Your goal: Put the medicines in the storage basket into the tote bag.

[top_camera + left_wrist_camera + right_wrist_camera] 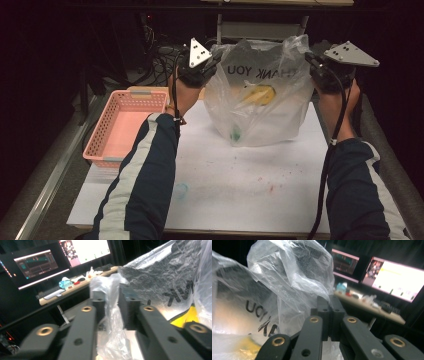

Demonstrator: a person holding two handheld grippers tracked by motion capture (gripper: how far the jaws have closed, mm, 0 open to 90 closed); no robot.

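A clear plastic bag [260,100] printed "THANK YOU" stands on the white table top [240,185], held up by its two handles. Inside it lie a yellow thing [260,94] and a small green thing [235,134]. My left gripper [214,59] is at the bag's left handle. In the left gripper view the handle's plastic [110,290] hangs loosely in the gap of the open left gripper [112,298], and the pads stand off it. My right gripper [311,57] is at the right handle. In the right gripper view the right gripper [329,305] is shut on that crumpled plastic [287,272].
A pink slotted basket [125,125] sits at the table's left edge, beside my left forearm. Faint green and red stains mark the white top in front of the bag. Behind the table are cables, a desk [75,287] and lit monitors [397,280].
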